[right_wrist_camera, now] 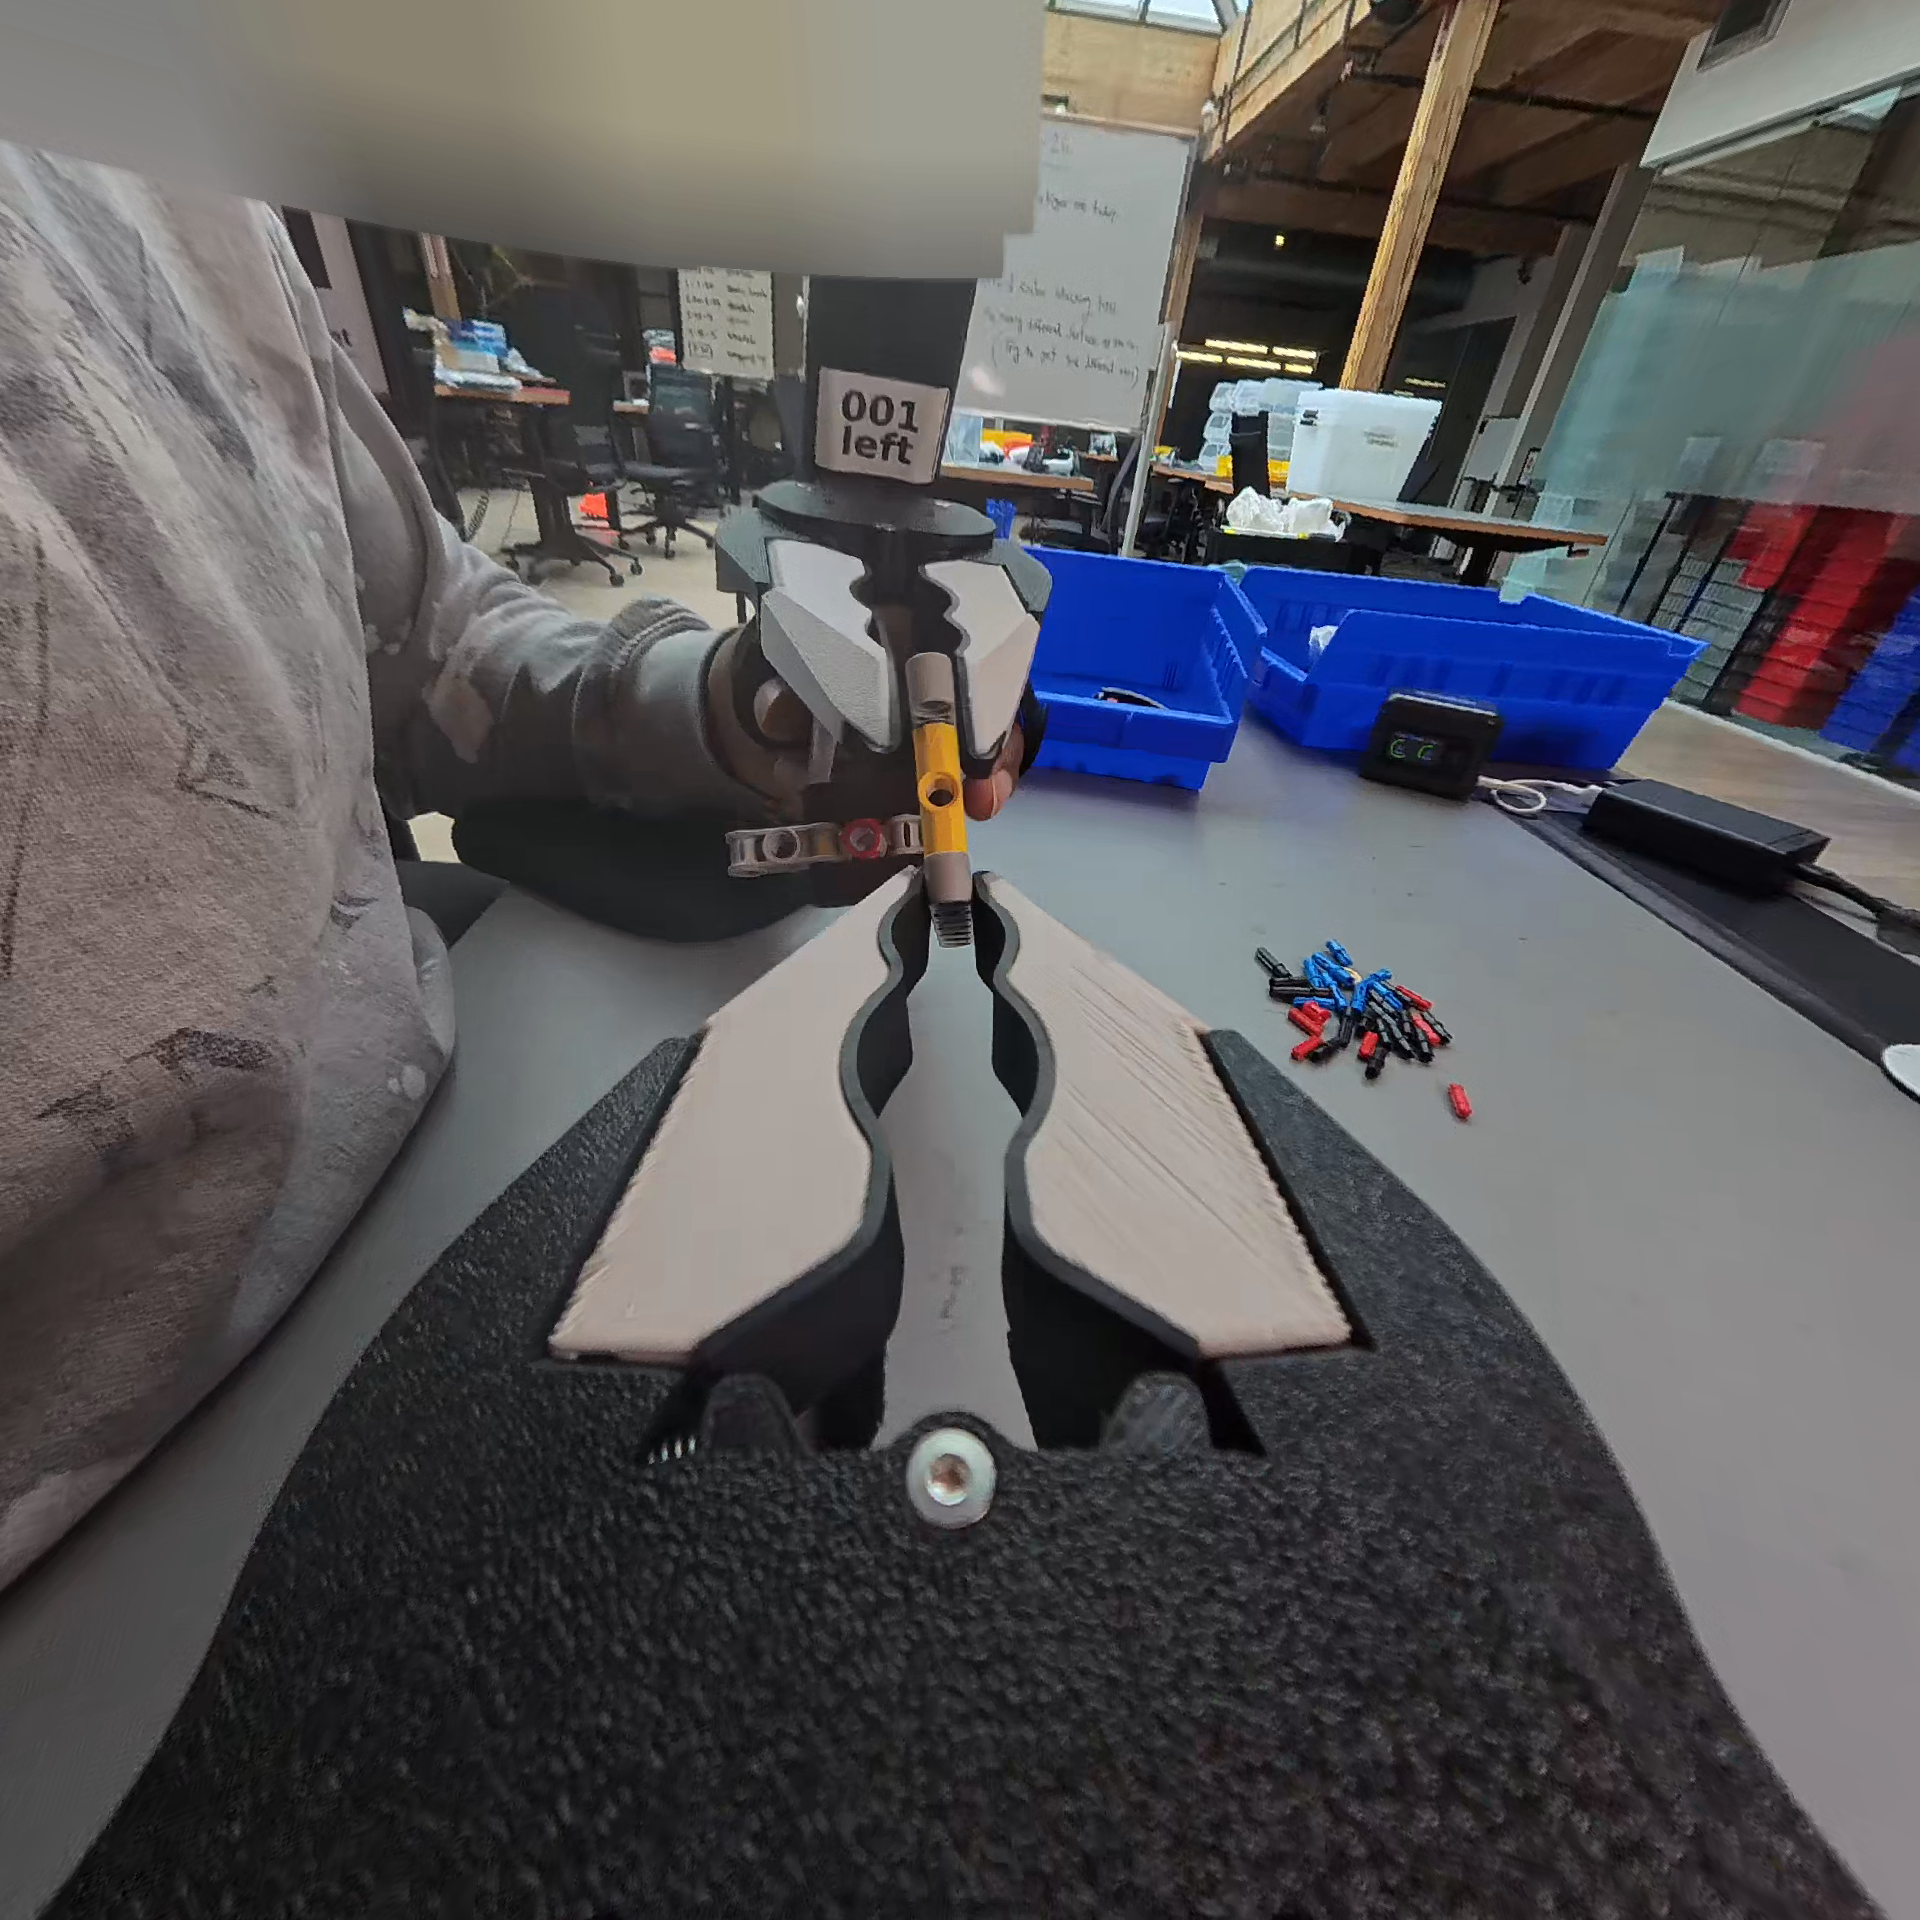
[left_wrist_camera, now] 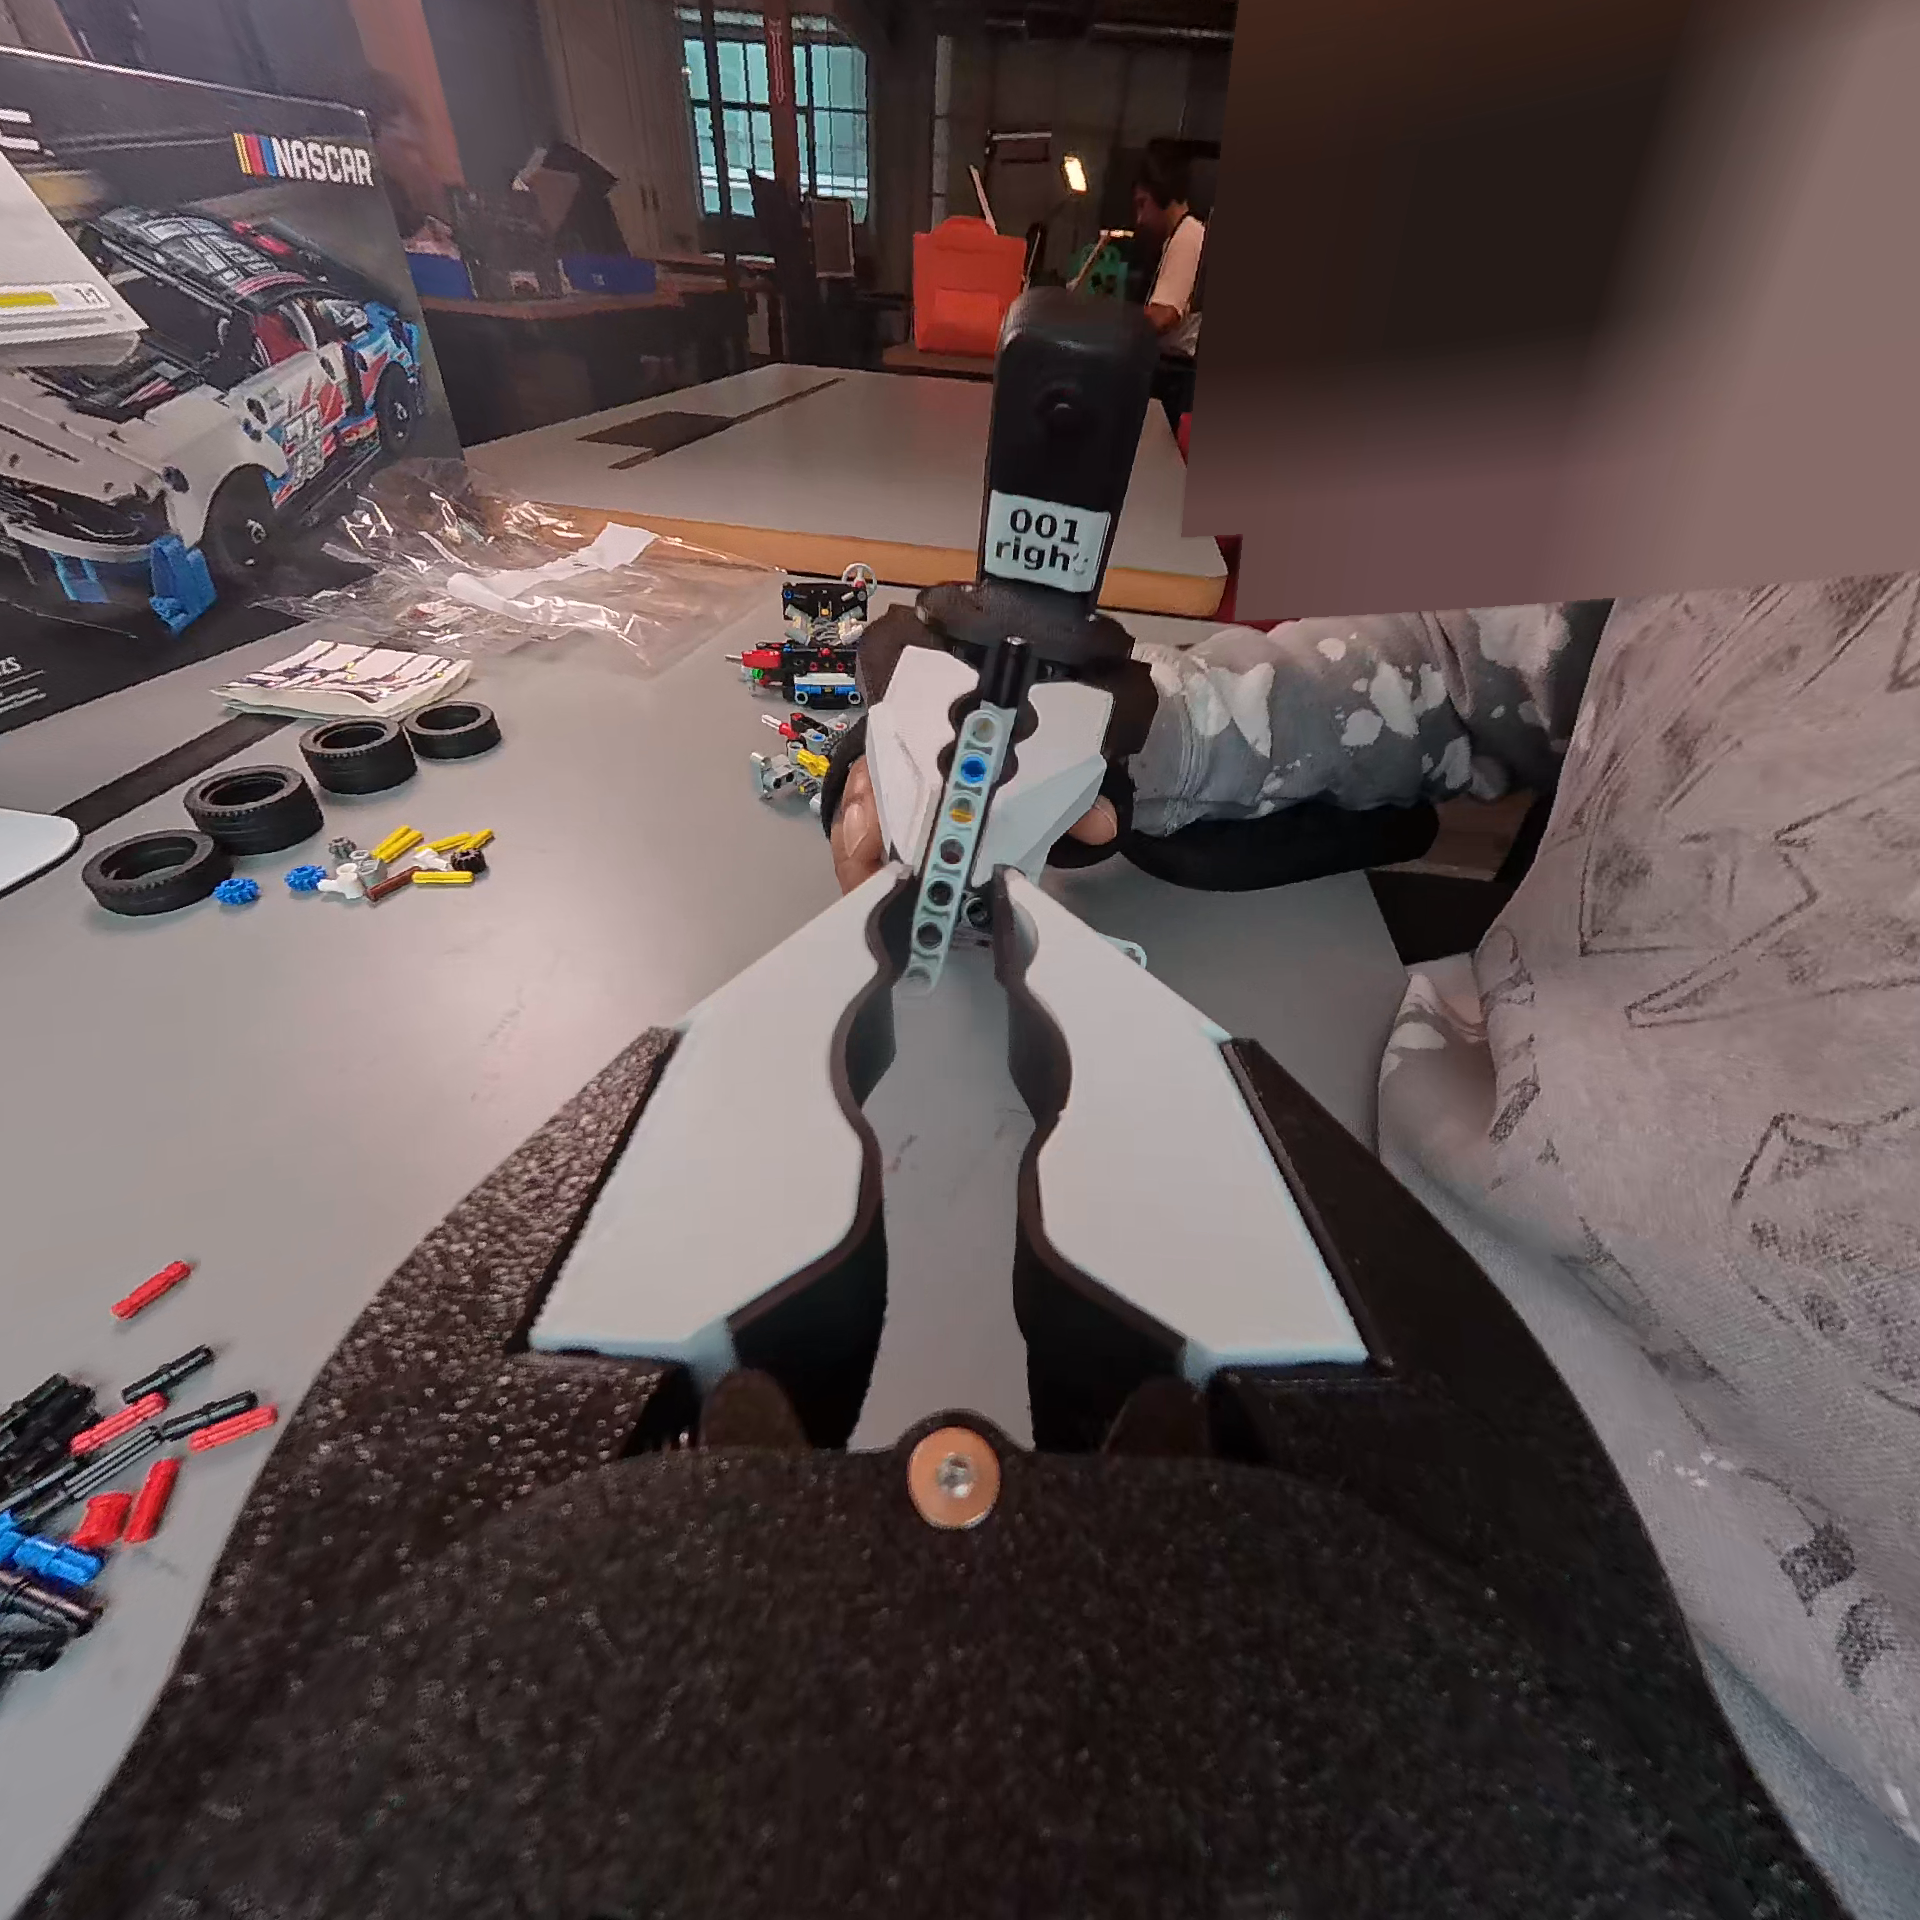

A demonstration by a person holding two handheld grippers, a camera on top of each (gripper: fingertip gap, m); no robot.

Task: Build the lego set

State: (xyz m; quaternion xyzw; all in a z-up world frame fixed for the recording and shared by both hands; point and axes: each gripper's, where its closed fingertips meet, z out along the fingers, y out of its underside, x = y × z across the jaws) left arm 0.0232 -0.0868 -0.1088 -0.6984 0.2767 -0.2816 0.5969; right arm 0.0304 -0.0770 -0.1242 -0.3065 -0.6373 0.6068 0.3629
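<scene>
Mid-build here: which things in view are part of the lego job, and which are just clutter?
Job: light grey holed beam assembly with yellow connector, clamped in left gripper and right gripper jaws; red, black and blue pin pile; four black rubber tyres; part-built chassis sections.
Clutter: blue plastic bins; black power adapter; crumpled clear plastic bags.

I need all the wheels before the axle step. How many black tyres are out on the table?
4, all loose in a diagonal row left of the grippers: tyre one, tyre two, tyre three, tyre four nearest the sticker sheet. None visibly hidden.
</scene>
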